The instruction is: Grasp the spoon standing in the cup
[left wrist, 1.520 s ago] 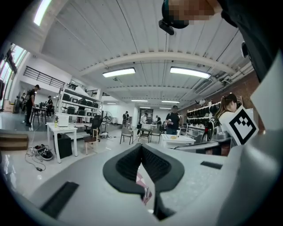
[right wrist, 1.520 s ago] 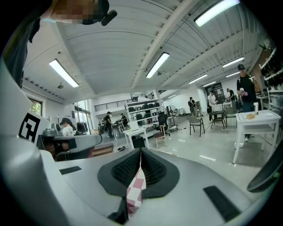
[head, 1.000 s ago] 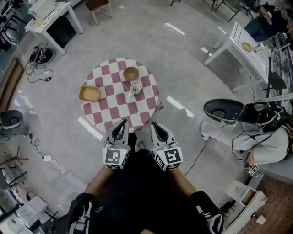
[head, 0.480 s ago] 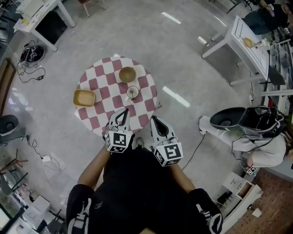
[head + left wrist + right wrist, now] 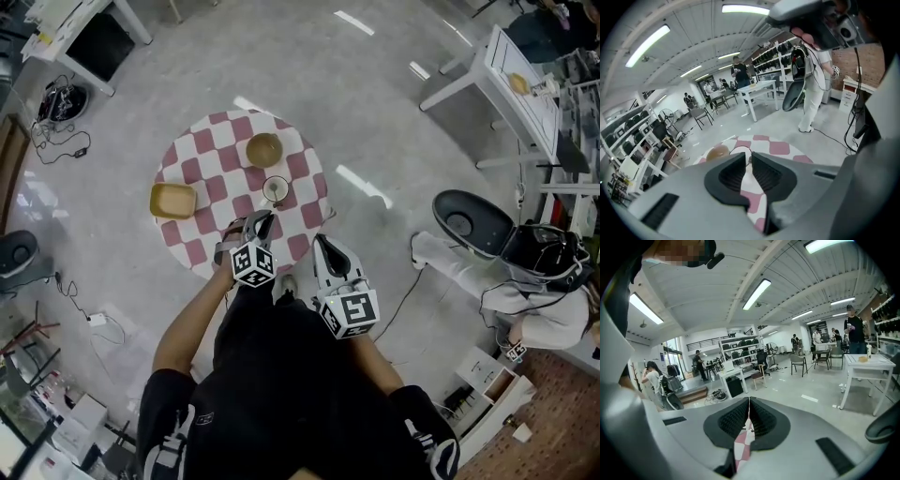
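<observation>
Round checked table [image 5: 202,234], head view. Cup [image 5: 276,187] stands right of the table's middle, the spoon [image 5: 273,191] upright in it. Brown bowl [image 5: 264,150] sits at about 11 o'clock of the cup, just beside it; yellow square dish [image 5: 173,200] at 9 o'clock, well apart, near the table's edge. Left gripper [image 5: 265,217] is out over the cloth, its tips at 6 o'clock of the cup, close but not touching. A second ago it hung level with the right gripper [image 5: 319,242] at the table's near edge; since then it has gone forward toward the cup, while the right one has kept its place at that edge, at about 5 o'clock of the cup. In the left gripper view, the left gripper [image 5: 749,157] shows a narrow gap between the pads: the jaws are opening, with nothing between them, only checked cloth under the slit. The cup's white rim [image 5: 740,150] shows just past the tips and the bowl [image 5: 717,152] at 10 o'clock of them. Spoon is too small to make out there. In the right gripper view, the right gripper [image 5: 749,401] has its jaws together, pads meeting, holding nothing; a strip of checked cloth shows below them.
</observation>
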Demonstrator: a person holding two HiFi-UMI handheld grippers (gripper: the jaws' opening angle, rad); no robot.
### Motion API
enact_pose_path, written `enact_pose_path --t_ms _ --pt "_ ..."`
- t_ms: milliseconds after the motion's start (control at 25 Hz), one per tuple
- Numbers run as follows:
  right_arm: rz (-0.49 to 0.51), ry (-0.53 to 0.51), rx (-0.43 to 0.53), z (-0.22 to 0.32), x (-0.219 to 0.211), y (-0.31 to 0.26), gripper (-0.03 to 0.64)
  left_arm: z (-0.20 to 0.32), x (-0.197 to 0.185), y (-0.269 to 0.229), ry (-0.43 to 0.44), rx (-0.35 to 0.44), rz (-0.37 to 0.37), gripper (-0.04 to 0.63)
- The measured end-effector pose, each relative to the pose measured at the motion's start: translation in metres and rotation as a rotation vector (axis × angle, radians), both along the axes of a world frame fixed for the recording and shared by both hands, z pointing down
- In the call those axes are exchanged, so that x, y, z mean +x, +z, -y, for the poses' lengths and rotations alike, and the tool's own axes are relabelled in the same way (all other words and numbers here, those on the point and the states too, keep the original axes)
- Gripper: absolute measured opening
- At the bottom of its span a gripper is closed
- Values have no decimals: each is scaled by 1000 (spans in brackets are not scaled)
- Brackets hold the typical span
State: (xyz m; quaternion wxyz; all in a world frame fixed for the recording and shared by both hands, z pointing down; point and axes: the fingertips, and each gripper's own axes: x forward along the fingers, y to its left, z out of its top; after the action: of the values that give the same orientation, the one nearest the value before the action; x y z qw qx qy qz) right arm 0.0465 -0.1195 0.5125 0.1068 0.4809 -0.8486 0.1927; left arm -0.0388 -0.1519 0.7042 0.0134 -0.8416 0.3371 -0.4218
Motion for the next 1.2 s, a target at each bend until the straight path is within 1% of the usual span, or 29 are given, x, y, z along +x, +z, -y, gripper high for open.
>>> enact_pose_path --t_ms 80,120,320,640,880,920,1000,1200 --pt "-1 4 -2 3 0 0 29 2 3 8 32 -6 25 82" --pt "-2 6 -2 5 0 0 29 5 4 12 44 -5 39 87" --pt "-9 20 -9 7 5 4 29 16 9 33 76 13 113 95" --pt "-13 38 -21 7 9 8 29 25 10 65 98 -26 183 110" --pt "-8 55 -23 7 14 11 29 28 13 76 110 -32 187 109" --pt "-8 58 -22 8 15 12 29 29 14 77 110 -30 188 104" --pt "-8 64 -21 10 17 13 29 31 14 77 106 -23 185 63" --pt "-4 76 -9 7 23 8 28 31 15 71 93 -14 172 52"
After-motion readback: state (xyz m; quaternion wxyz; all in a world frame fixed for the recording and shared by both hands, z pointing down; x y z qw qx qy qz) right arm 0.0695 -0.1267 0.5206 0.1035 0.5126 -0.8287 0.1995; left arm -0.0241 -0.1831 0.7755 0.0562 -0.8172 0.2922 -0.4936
